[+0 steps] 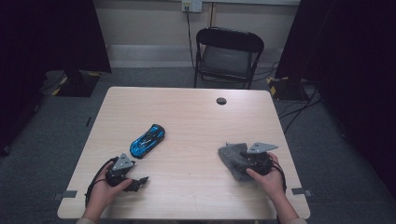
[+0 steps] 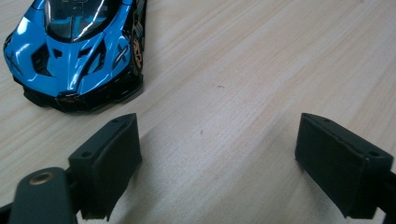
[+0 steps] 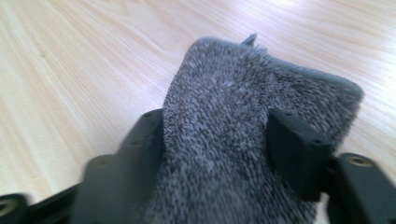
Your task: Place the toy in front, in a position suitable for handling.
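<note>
On the pale wooden table (image 1: 196, 107), the grey fuzzy cloth (image 3: 243, 116) lies bunched near the right edge, clamped between the right gripper's (image 3: 219, 140) jaws. The left gripper (image 2: 219, 163) stands apart, empty, near the blue toy car (image 2: 74, 46).

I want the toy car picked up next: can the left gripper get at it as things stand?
Probably yes. The left gripper is open with nothing between its jaws, the blue toy car lies just ahead of it, and bare table lies between them.
</note>
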Demonstrator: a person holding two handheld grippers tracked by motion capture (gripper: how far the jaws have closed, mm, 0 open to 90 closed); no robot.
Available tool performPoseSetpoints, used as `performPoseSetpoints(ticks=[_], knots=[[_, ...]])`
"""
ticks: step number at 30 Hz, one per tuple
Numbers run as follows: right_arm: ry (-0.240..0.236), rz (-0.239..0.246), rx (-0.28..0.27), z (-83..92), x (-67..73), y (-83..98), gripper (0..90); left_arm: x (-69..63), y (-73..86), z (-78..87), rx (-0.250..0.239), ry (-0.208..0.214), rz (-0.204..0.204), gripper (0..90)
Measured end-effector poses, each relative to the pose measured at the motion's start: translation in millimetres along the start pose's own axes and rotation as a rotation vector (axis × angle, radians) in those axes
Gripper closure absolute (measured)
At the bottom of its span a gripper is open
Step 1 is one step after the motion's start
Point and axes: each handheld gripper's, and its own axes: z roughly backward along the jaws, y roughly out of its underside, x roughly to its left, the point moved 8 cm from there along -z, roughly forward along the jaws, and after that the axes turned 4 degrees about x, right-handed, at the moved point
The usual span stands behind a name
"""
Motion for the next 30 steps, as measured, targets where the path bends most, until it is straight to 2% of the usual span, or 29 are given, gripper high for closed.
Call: performPoseSetpoints(ticks=[2, 3, 4, 8, 9, 10, 13, 16, 18, 19, 20, 21, 22, 24, 26, 27, 30], knots=[[0.010, -0.006, -0.010, 7.8, -0.9, 0.9, 26.1, 0.9, 0.1, 0.1, -0.002, -0.003, 0.003, 15.7], [0.010, -0.006, -0.010, 7.8, -0.9, 0.9, 26.1, 0.9, 0.1, 0.1, -0.002, -0.003, 0.003, 15.9], [0.015, -0.020, -0.017, 17.0, -2.3, 2.1, 20.7, 1.9, 0.1, 0.3, -0.004, -0.005, 0.007, 16.1], [0.033, -0.032, -0.027, 38.6, -6.5, 9.0, 14.9, 5.4, -0.2, 2.4, 0.002, -0.018, 0.011, 16.4], [0.033, -0.032, -0.027, 38.6, -6.5, 9.0, 14.9, 5.4, -0.2, 2.4, 0.002, -0.018, 0.011, 16.3], [0.032, -0.043, -0.032, 47.7, -9.4, 16.6, 14.9, 6.2, -3.2, 5.0, -0.010, -0.015, 0.022, 16.4], [0.037, -0.051, -0.007, 55.0, -13.1, 35.4, 14.7, 7.4, -4.8, 8.3, -0.002, -0.024, 0.027, 16.4], [0.042, -0.071, 0.016, 54.9, -14.5, 53.5, 14.7, 9.5, -5.9, 9.2, -0.003, -0.032, 0.041, 16.4], [0.044, -0.052, 0.049, 50.1, -13.4, 62.7, 14.6, 12.0, -8.2, 9.8, -0.013, -0.033, 0.053, 16.5], [0.044, -0.052, 0.049, 50.1, -13.4, 62.7, 14.6, 12.0, -8.2, 9.8, -0.013, -0.033, 0.053, 16.5], [0.038, -0.043, 0.078, 44.6, -11.2, 69.2, 14.6, 15.1, -11.8, 11.4, -0.021, -0.039, 0.060, 16.5], [0.038, -0.043, 0.078, 44.6, -11.2, 69.2, 14.6, 15.1, -11.8, 11.4, -0.021, -0.039, 0.060, 16.5], [0.055, -0.014, 0.078, 41.6, -9.7, 71.3, 14.1, 18.5, -17.0, 13.3, -0.031, -0.039, 0.058, 16.5], [0.053, -0.017, 0.075, 41.4, -9.4, 71.0, 14.1, 21.0, -20.9, 14.0, -0.038, -0.038, 0.067, 16.5], [0.051, -0.018, 0.055, 40.7, -8.5, 71.4, 14.2, 29.9, -29.7, 13.3, -0.053, -0.047, 0.067, 16.5], [0.053, -0.016, 0.054, 40.7, -8.4, 71.4, 14.4, 32.8, -32.4, 11.7, -0.060, -0.042, 0.081, 16.5], [0.052, -0.015, 0.054, 40.7, -8.5, 71.5, 14.2, 41.0, -36.5, 7.6, -0.055, -0.057, 0.094, 16.5]])
